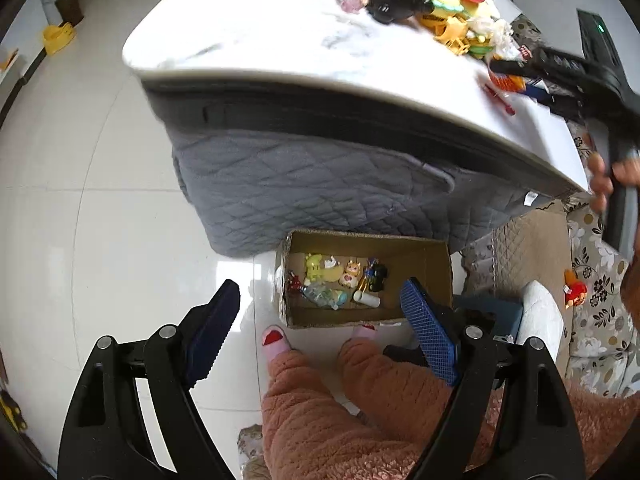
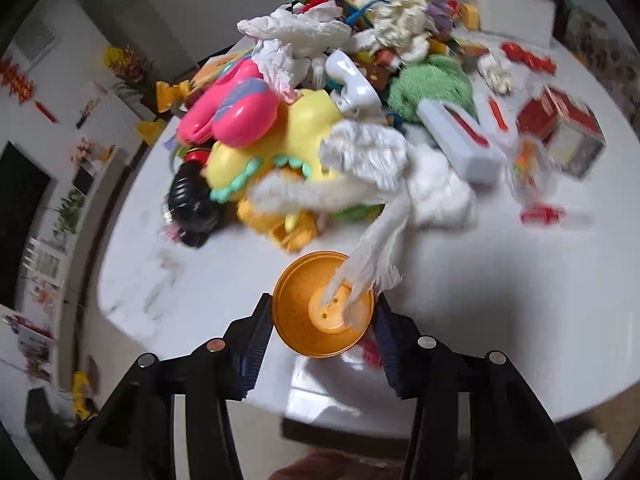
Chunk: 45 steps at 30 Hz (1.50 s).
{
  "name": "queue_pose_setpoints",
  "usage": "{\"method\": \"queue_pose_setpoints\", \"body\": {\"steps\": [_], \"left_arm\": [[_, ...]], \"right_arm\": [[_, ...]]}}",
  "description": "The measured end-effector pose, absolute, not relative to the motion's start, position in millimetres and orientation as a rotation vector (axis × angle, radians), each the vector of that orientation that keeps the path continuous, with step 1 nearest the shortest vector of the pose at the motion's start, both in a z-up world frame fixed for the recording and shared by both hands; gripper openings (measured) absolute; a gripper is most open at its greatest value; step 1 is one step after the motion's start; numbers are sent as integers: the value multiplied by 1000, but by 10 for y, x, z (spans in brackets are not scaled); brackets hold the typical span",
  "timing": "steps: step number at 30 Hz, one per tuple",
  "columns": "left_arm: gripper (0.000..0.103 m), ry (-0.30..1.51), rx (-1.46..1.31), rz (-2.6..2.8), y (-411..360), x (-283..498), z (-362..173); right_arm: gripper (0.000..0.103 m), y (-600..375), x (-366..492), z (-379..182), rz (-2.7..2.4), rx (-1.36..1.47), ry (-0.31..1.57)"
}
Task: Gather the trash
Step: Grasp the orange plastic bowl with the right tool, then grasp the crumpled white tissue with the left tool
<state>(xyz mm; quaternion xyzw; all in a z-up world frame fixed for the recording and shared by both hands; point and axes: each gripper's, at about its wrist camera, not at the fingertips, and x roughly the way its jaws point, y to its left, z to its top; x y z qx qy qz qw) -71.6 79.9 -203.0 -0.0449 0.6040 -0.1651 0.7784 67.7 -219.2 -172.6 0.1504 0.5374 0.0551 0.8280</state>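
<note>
Two claws are in play, and the risk sits with the right one. The right claw is clenched on an orange bowl, pads pressing its rim on both sides, at the near edge of the white worktop. A strip of white tissue trails out of the bowl and runs back into the heap of toys and crumpled paper behind it. If the bowl is lifted away, that strip may tear, slip out, or drag loose pieces off the heap and over the edge. The grip on a smooth round rim also looks shallow, so the bowl could tip or squirt free. The left claw hangs released, jaws wide with nothing between them, above a cardboard box on the floor, which already holds small items. A drop from this height could miss or bounce out.
</note>
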Motion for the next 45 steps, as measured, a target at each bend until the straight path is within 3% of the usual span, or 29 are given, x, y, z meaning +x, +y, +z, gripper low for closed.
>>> {"method": "queue_pose_setpoints", "body": {"steps": [13, 19, 25, 37, 45], "left_arm": [[81, 1073, -33, -396, 538, 191, -1353], [81, 1077, 80, -385, 252, 883, -1431], [81, 1032, 149, -438, -134, 868, -1347], [81, 993, 25, -446, -366, 1200, -1088], [81, 1081, -213, -450, -510, 1717, -923]], "right_arm": [[48, -2515, -468, -1299, 185, 552, 1083], [49, -2574, -528, -1176, 136, 526, 1036], [49, -2769, -560, -888, 113, 577, 925], [49, -3267, -396, -453, 59, 599, 802], [49, -3356, -326, -339, 89, 607, 775]]}}
